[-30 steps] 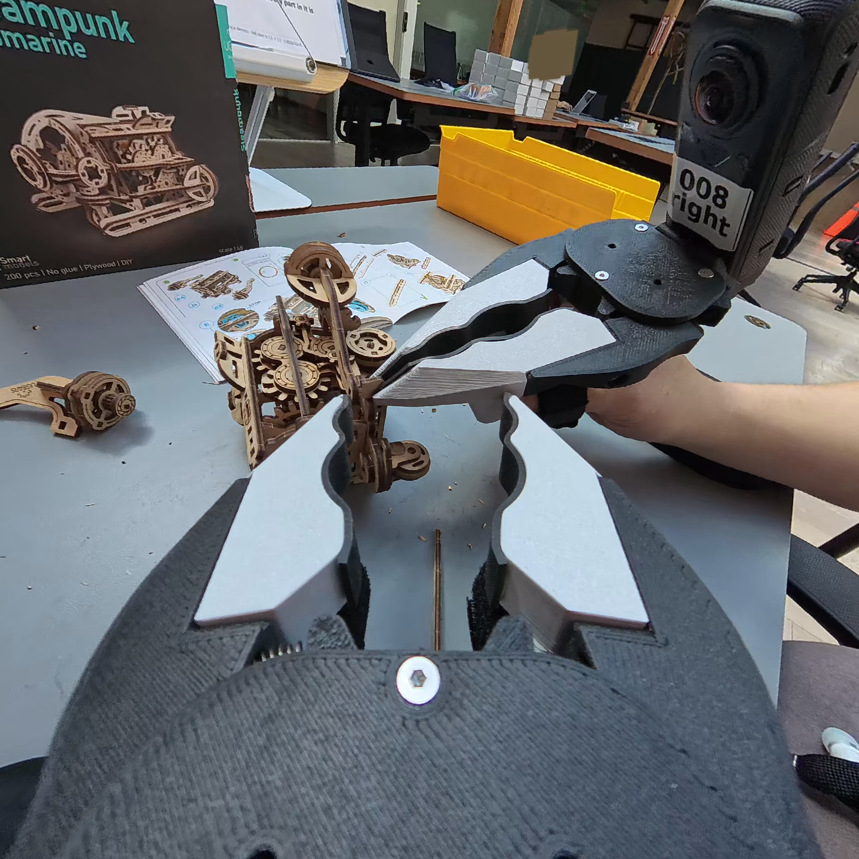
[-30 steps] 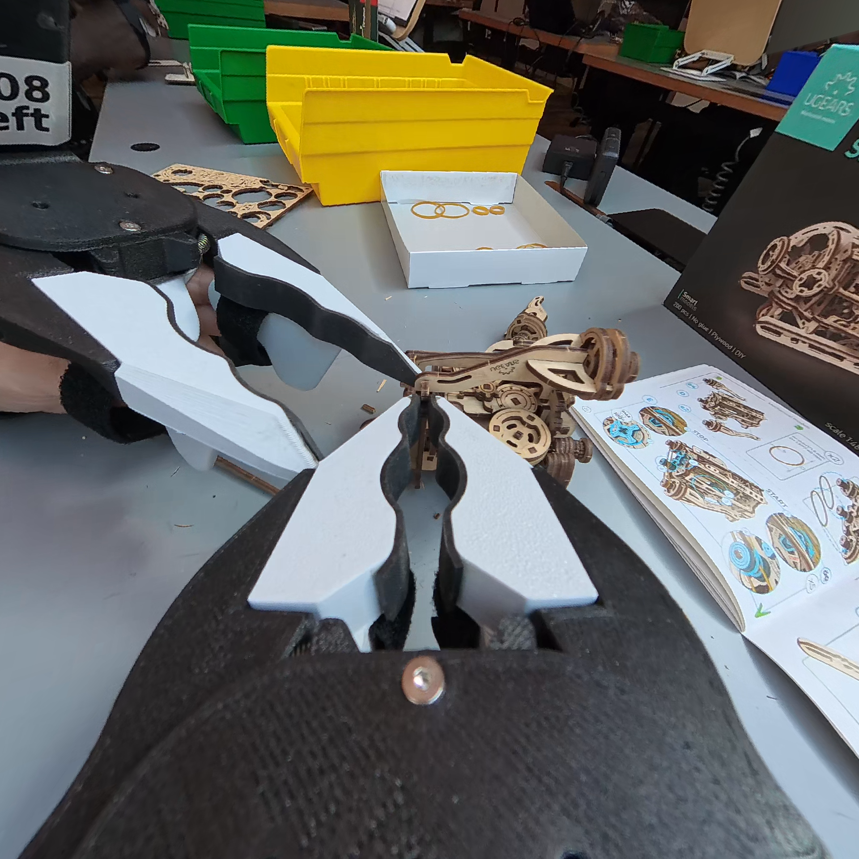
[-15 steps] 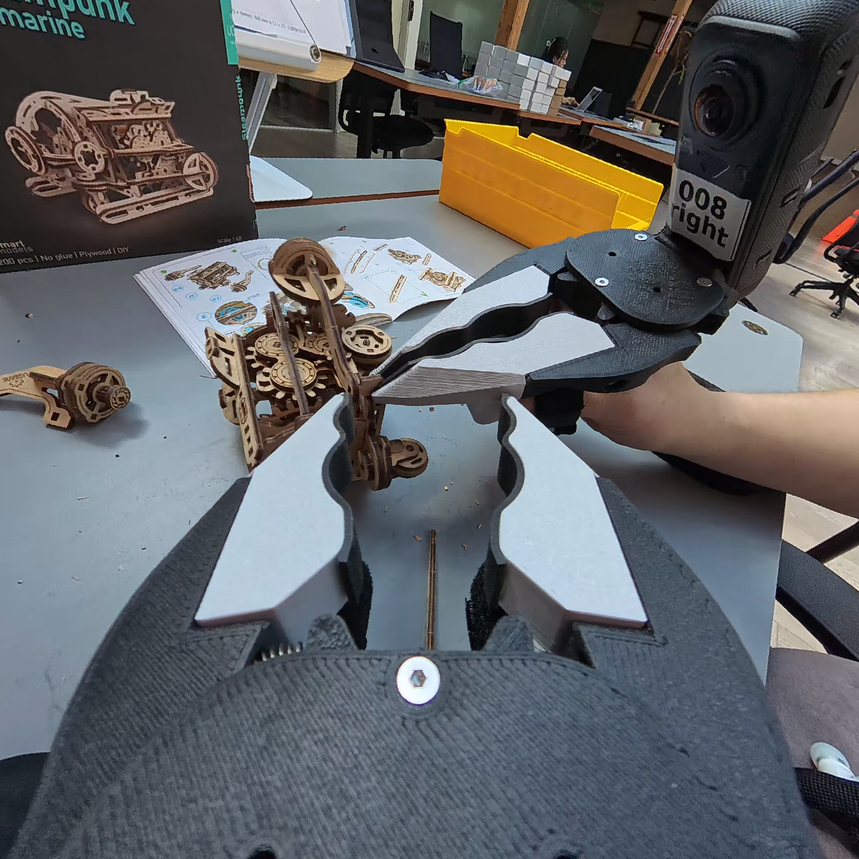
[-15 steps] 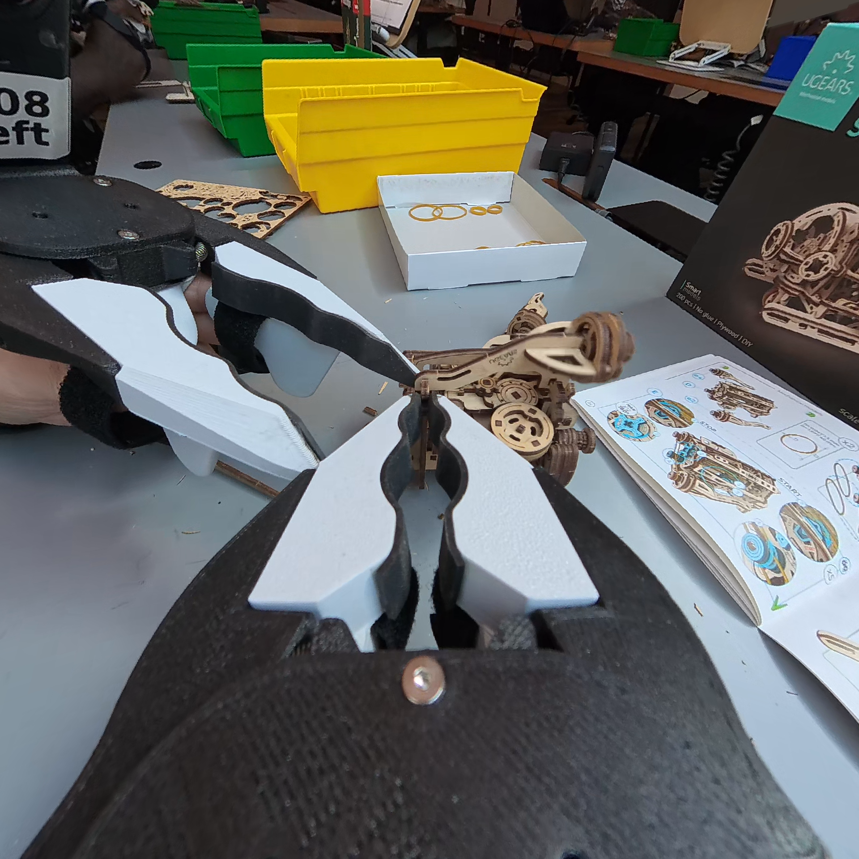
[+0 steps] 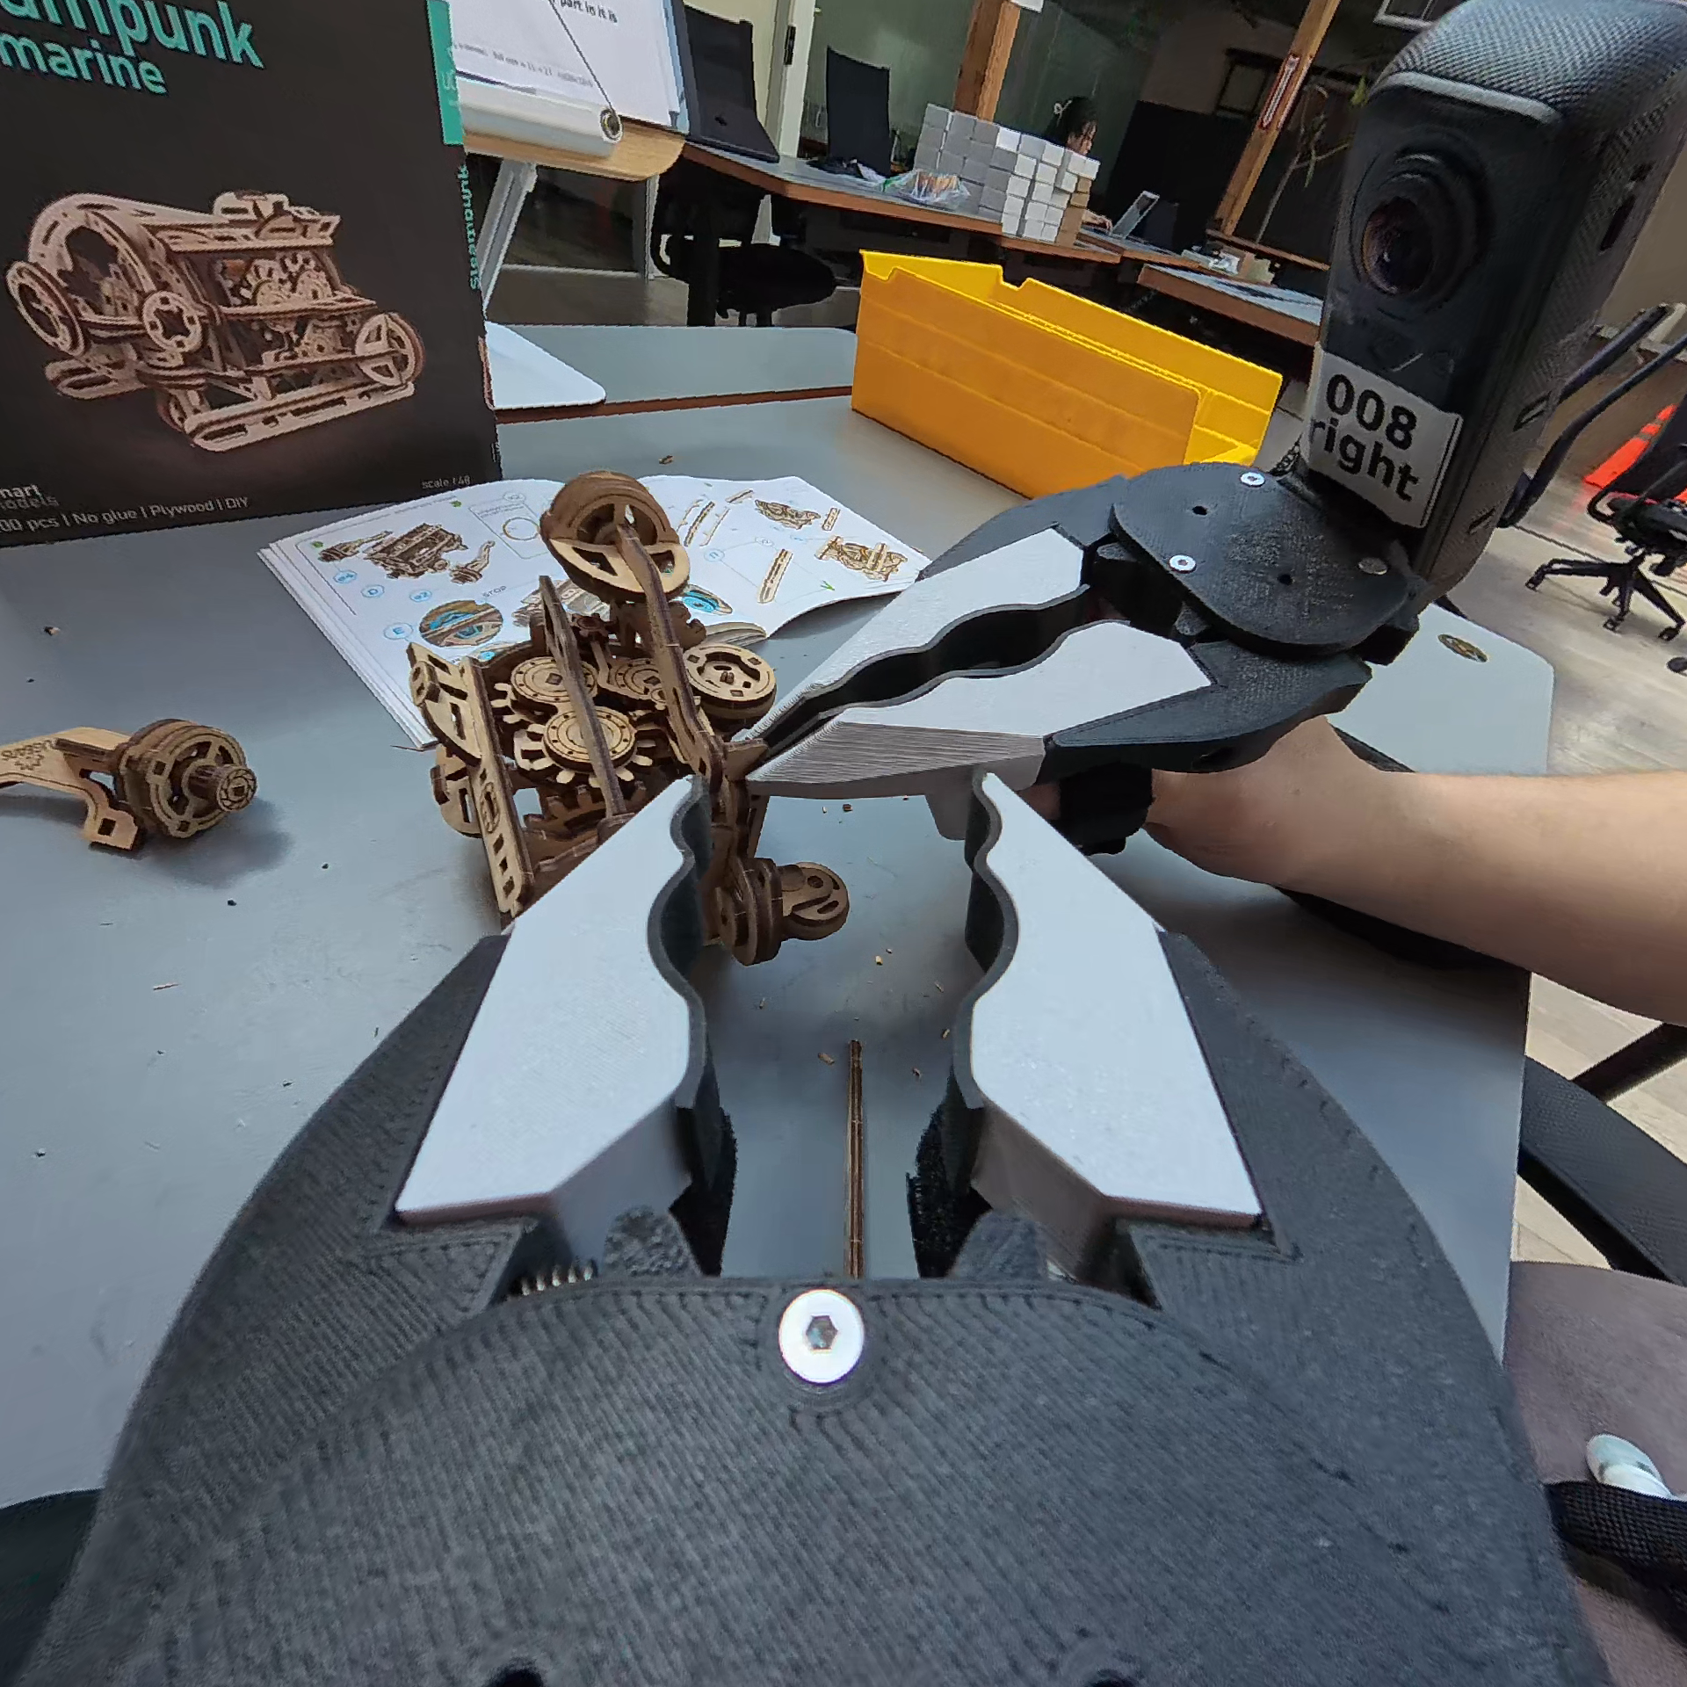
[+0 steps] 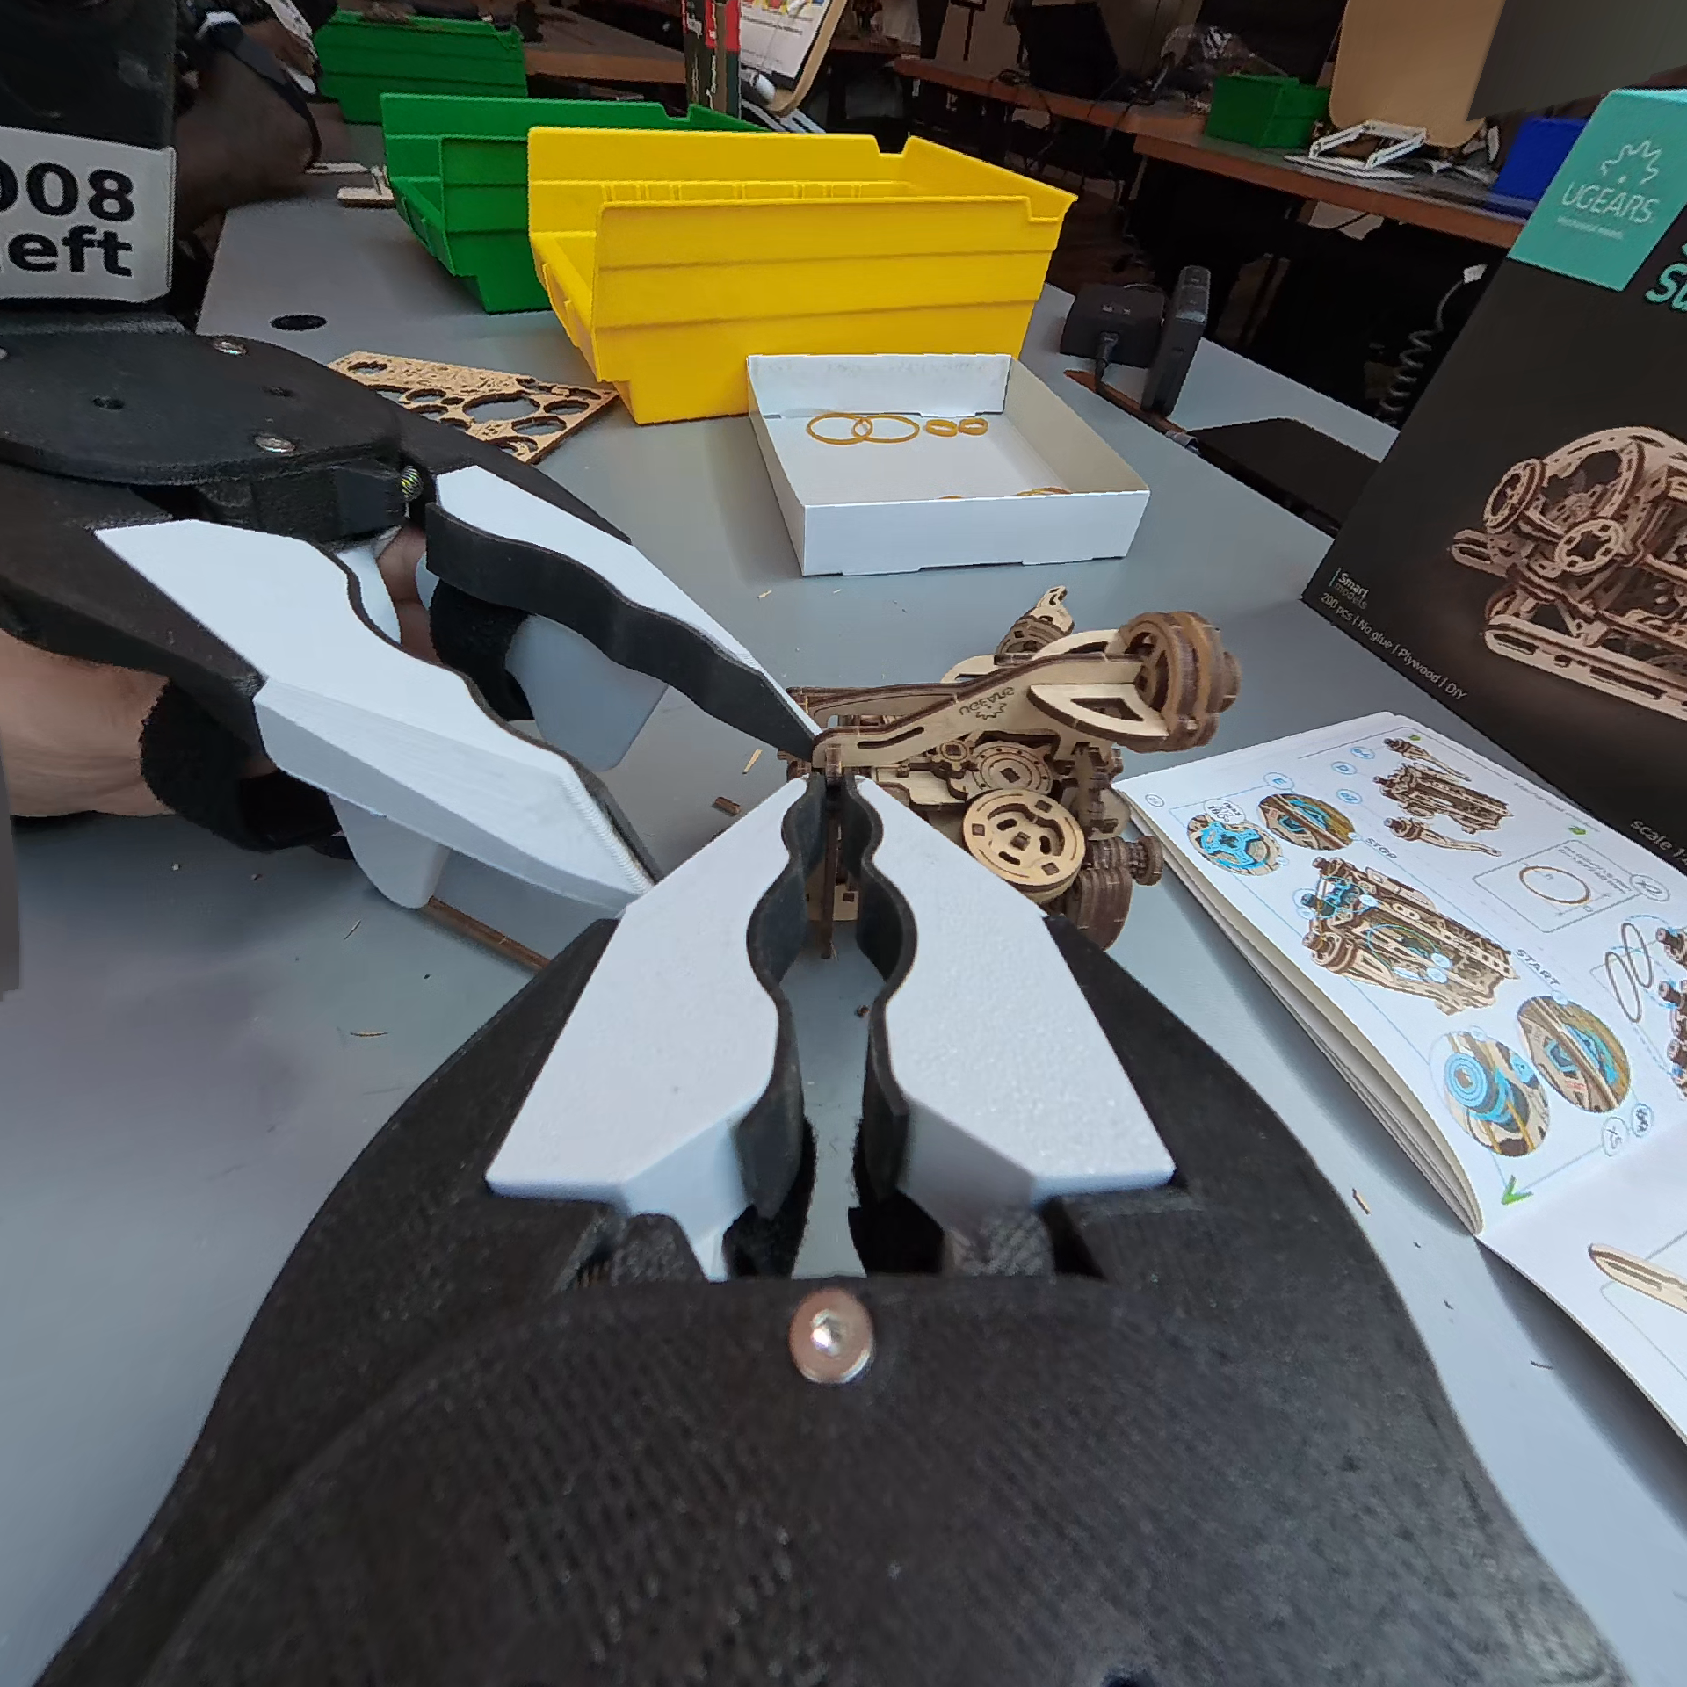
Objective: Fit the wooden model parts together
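The wooden gear model [image 5: 593, 721] stands tilted on the grey table [image 5: 228, 1004]. It also shows in the right wrist view [image 6: 1013, 776]. My right gripper [image 6: 826, 790] is shut on a thin upright plate at the model's near end. In the left wrist view it reaches in from the right [image 5: 758, 758]. My left gripper [image 5: 831, 817] is open. Its left finger [image 5: 593, 986] lies against the same end of the model and its right finger [image 5: 1077, 1004] stands well clear. In the right wrist view the left gripper [image 6: 721, 812] comes in from the left, with one fingertip at the model's long arm.
A small wooden sub-assembly [image 5: 155, 785] lies at the left. A thin wooden stick [image 5: 855, 1150] lies between my left fingers. An open booklet [image 6: 1415, 913], the kit box [image 6: 1552, 502], yellow bin [image 6: 785, 274], green bins [image 6: 456, 183], a punched wooden sheet [image 6: 475, 402] and a white tray [image 6: 949, 529] with rubber bands surround the model. Less than 4 cm separates the two grippers' tips.
My left jaws have narrowed a little, and the left finger has come up against the model. The right gripper has stayed shut on the model's plate. The model has shifted slightly.
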